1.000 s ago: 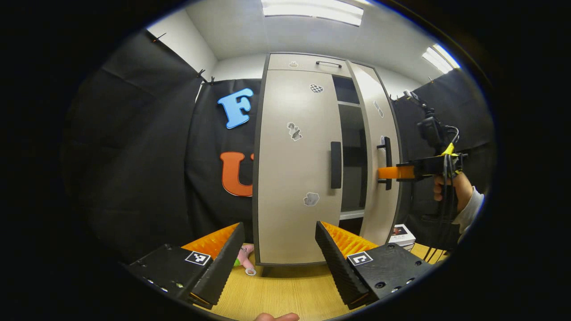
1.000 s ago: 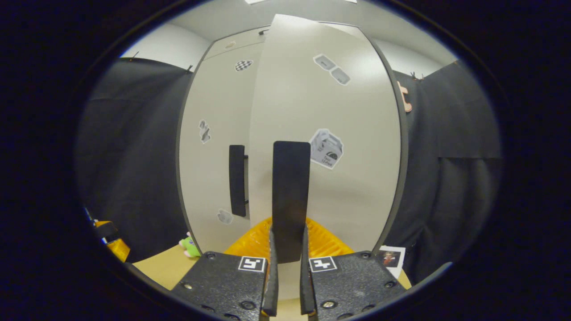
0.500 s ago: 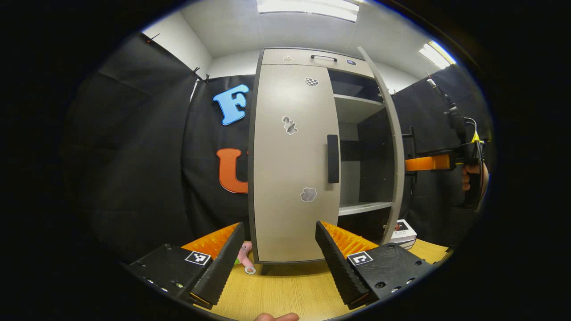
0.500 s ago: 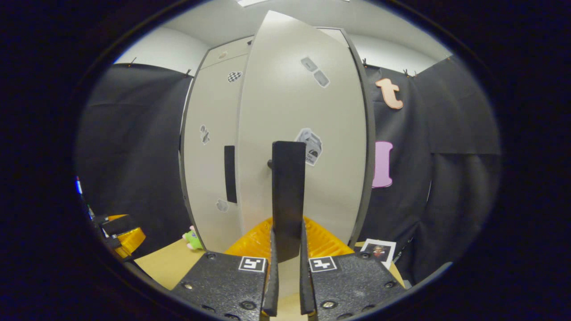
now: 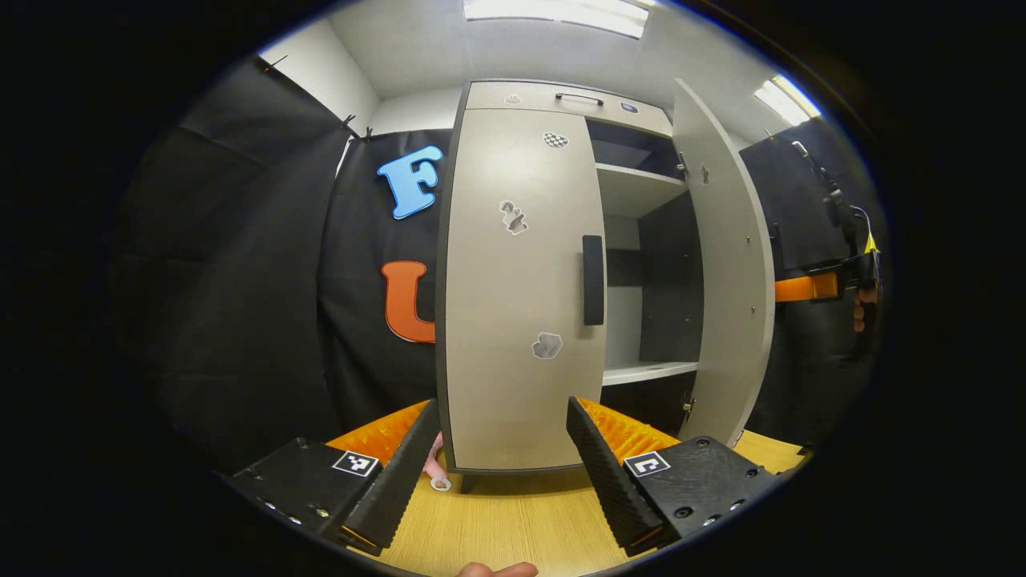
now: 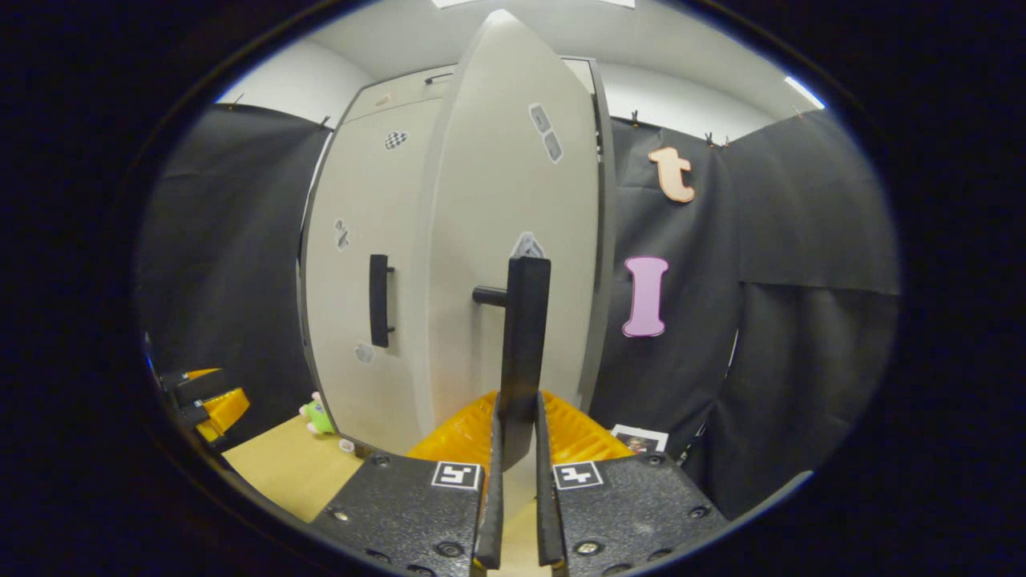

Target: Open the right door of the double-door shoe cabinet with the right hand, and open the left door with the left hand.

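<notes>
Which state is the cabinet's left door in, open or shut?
Shut. The left door lies flush with the cabinet front, while the right door stands swung out, baring shelves.

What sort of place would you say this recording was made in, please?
Probably a staged recording booth, not a home: black cloth hangs as walls around a lone cabinet standing on a wooden tabletop, with office-style ceiling lights above.
</notes>
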Demonstrator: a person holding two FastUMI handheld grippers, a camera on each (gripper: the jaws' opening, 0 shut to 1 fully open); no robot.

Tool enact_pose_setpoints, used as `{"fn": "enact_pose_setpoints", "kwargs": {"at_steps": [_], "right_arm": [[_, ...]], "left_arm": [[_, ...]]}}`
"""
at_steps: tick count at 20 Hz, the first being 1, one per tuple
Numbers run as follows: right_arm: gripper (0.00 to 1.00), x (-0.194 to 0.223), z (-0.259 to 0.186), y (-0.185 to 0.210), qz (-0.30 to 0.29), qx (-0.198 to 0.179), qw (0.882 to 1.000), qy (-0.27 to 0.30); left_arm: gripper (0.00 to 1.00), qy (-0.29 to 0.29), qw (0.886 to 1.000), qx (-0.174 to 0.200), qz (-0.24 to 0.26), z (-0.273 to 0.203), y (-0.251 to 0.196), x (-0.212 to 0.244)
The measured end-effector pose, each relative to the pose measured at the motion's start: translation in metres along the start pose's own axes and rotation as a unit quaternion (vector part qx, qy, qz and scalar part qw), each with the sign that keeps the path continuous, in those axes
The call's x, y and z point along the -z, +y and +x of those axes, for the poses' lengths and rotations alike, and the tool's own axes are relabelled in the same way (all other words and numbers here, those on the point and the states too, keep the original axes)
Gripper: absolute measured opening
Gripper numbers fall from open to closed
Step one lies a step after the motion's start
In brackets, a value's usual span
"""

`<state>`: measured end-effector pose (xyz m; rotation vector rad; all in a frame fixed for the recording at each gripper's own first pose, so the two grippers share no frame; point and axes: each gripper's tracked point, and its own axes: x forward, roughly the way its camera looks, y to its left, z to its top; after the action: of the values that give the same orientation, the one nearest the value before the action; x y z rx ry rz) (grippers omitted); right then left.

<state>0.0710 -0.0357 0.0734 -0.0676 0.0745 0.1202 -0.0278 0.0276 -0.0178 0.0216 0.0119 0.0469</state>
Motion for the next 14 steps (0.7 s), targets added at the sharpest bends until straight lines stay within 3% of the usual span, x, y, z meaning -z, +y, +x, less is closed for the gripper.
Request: {"fn": "enact_pose_setpoints", "kwargs": {"at_steps": [6,10,14], "right_arm": [[0.14,0.001,-0.003,-0.028,0.005,0.04,0.999,-0.002],[0.08,0.003,-0.005,-0.064,-0.002,0.094,0.996,-0.005],[0.04,0.016,-0.011,-0.081,0.036,0.073,0.997,-0.011]], "left_arm": [[0.95,0.003,1.0,-0.003,-0.004,0.006,0.0,0.003],[0.95,-0.003,1.0,-0.004,-0.002,0.01,-0.004,0.0],[0.95,-0.003,1.0,-0.002,-0.002,0.012,-0.009,0.001]]}}
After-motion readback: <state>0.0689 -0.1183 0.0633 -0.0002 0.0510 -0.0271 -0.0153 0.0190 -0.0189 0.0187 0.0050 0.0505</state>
